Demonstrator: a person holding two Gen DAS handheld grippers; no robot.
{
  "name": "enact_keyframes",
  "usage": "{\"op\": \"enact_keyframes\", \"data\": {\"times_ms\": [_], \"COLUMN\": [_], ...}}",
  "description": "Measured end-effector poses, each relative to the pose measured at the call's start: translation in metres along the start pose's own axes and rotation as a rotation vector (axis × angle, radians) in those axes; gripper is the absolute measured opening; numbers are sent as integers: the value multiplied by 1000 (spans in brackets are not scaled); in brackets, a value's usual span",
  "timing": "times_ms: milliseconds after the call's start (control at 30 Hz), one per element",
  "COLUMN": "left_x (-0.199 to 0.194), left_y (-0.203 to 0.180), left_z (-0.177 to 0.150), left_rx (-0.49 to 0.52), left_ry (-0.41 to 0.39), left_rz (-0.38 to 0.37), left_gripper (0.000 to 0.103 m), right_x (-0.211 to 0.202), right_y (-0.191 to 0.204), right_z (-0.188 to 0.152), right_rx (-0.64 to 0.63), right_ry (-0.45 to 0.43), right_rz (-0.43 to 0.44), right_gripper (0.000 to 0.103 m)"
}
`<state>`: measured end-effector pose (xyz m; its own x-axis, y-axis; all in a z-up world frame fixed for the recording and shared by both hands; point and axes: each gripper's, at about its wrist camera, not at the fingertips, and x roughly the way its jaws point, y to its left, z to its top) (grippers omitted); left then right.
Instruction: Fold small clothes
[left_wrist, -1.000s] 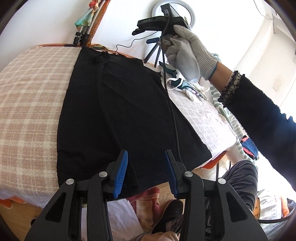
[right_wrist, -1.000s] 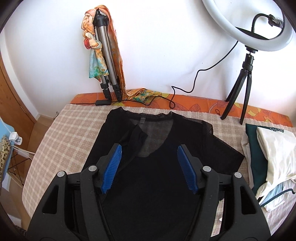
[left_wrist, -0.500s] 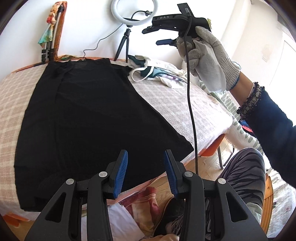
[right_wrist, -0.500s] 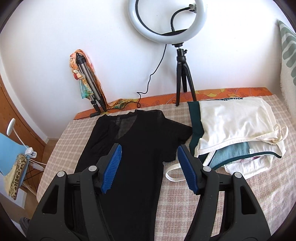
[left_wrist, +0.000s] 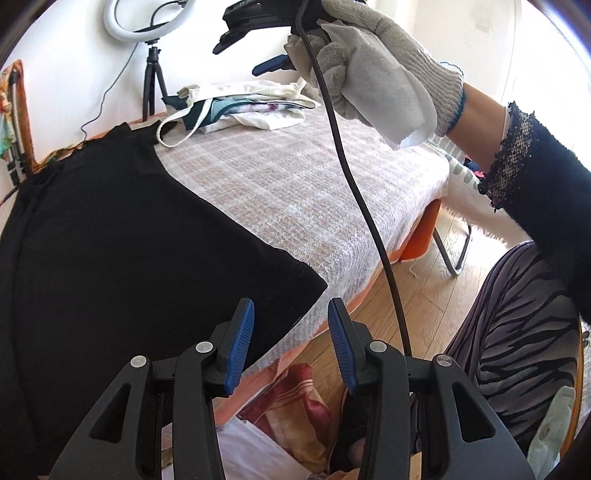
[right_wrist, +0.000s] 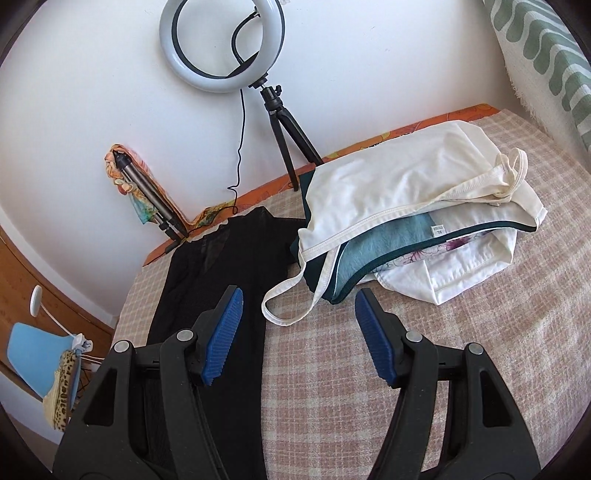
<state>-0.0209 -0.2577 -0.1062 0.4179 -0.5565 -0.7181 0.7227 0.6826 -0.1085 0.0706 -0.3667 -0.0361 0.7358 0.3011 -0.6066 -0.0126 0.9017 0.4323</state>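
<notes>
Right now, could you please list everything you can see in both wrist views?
black garment: one, black, spread flat on the checked cover, left part of the bed.
clothes pile: one, cream, teal and white pieces, beside the black garment near the wall.
checked cover: one, pink and white, over the bed.
ring light: one, white on a black tripod, at the wall.
folded tripod: one, grey, draped with a colourful scarf, leaning on the wall.
cable: one, black, hanging from the right gripper.
gloved hand: one, grey glove, holding the right gripper.
left gripper: black with blue pads, open, empty.
right gripper: same, open, empty.
</notes>
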Motion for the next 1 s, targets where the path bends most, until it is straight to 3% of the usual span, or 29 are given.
{"op": "enact_keyframes", "data": {"times_ms": [200,267,467,567,633,700,833,1000], "left_x": [8,11,18,17,16,15,13,-2], "left_y": [-10,-13,-23,-19,-10,2,26,45], "left_z": [6,6,7,9,12,14,14,12], "left_rx": [37,50,116,99,60,14,-97,-212], "left_ry": [1,3,2,-2,-12,-14,-29,-71], "left_rz": [29,39,118,118,94,56,-16,-50], "left_gripper": [41,48,48,39,19,9,5,5], "right_x": [15,20,43,52,57,63,80,109], "right_y": [-10,-11,-8,2,11,20,38,55], "right_z": [-5,-6,-8,-7,-4,0,10,19], "right_rx": [14,17,49,42,36,33,21,-36], "right_ry": [54,65,117,136,140,142,151,169], "right_rz": [37,42,94,132,157,180,188,137], "right_gripper": [66,66,65,63,63,62,60,59]}}
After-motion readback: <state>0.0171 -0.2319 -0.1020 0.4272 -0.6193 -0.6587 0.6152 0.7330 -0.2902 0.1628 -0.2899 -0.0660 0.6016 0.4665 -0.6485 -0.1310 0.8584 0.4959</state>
